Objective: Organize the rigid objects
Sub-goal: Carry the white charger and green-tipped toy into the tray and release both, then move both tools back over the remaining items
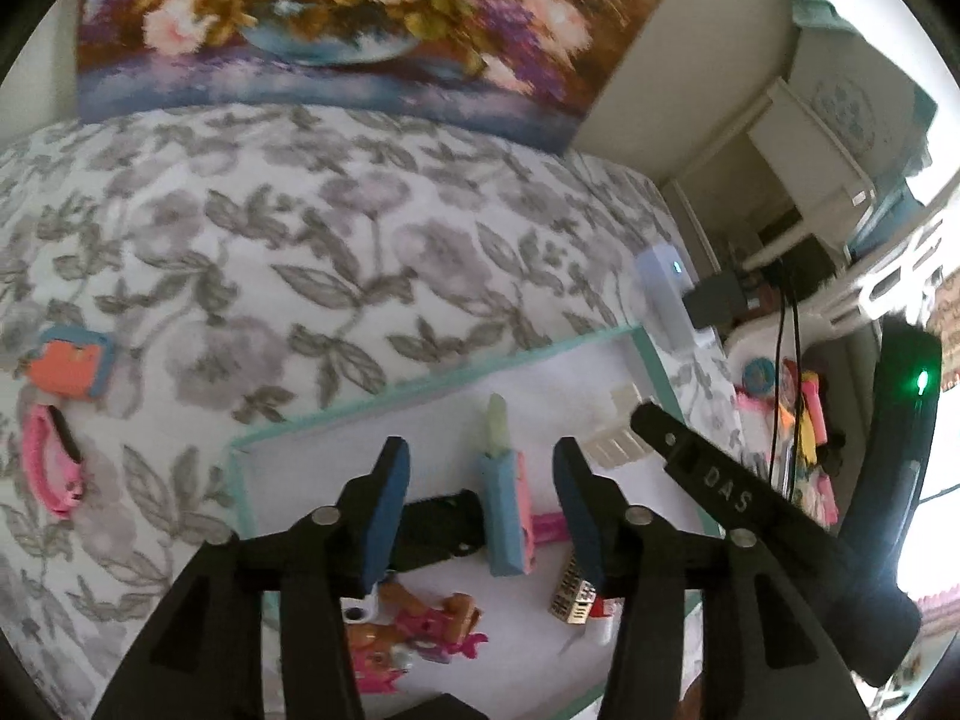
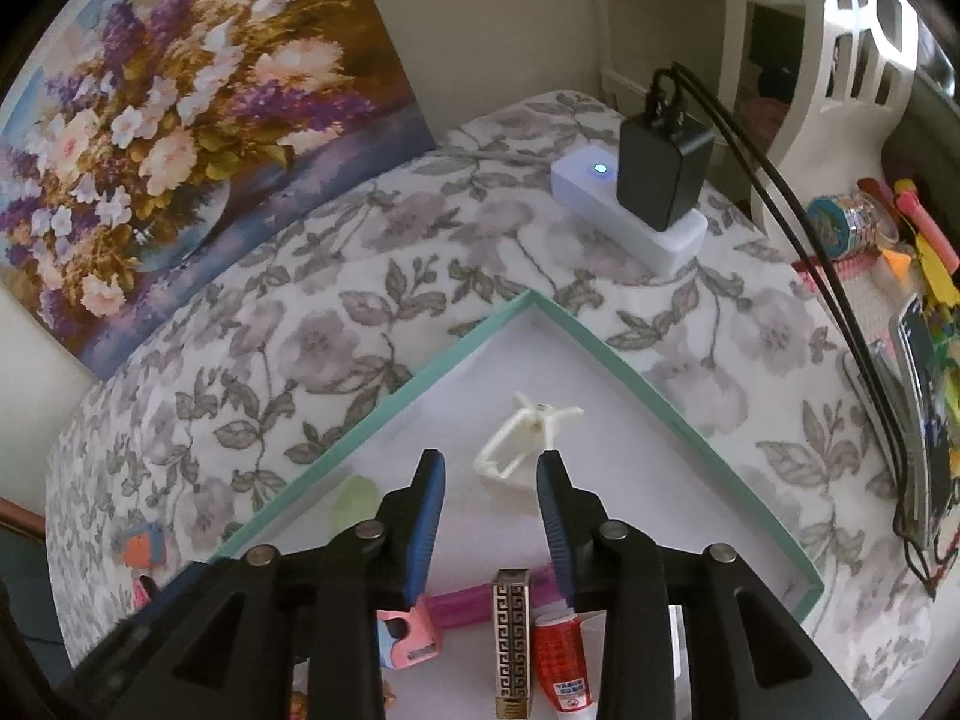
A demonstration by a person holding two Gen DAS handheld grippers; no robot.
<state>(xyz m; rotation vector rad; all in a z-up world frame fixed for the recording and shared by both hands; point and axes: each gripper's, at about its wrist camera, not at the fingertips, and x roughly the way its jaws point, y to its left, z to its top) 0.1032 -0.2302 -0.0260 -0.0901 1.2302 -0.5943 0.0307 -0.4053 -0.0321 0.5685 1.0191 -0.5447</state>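
A: Where are the things being sorted?

B: Most lie in a shallow white tray (image 1: pixel 651 360) with a teal rim, set on a flower-patterned bed cover (image 1: pixel 300 228). In it: a blue and pink utility knife (image 1: pixel 504 510) with a pale green blade, a cream hair clip (image 2: pixel 522 438), a gold patterned lighter (image 2: pixel 511 636), a red and white tube (image 2: pixel 561 666), a black item (image 1: pixel 441 525) and a pink toy figure (image 1: pixel 420 630).

A: And the left hand-held gripper (image 1: pixel 480 486)?

B: Its jaws stand partly apart, the knife lying between them; the pads do not press on it.

A: The right hand-held gripper (image 2: pixel 491 492)?

B: Also partly apart, holding nothing, with the hair clip just beyond its tips.

A: Anything outside the tray?

B: An orange and blue block (image 1: pixel 69 369) and a pink item (image 1: pixel 51 462) on the cover to the left. Farther off, a white power strip (image 2: pixel 624 210) carries a black plug (image 2: pixel 663 168), and a flower painting (image 2: pixel 162 120) leans against the wall.
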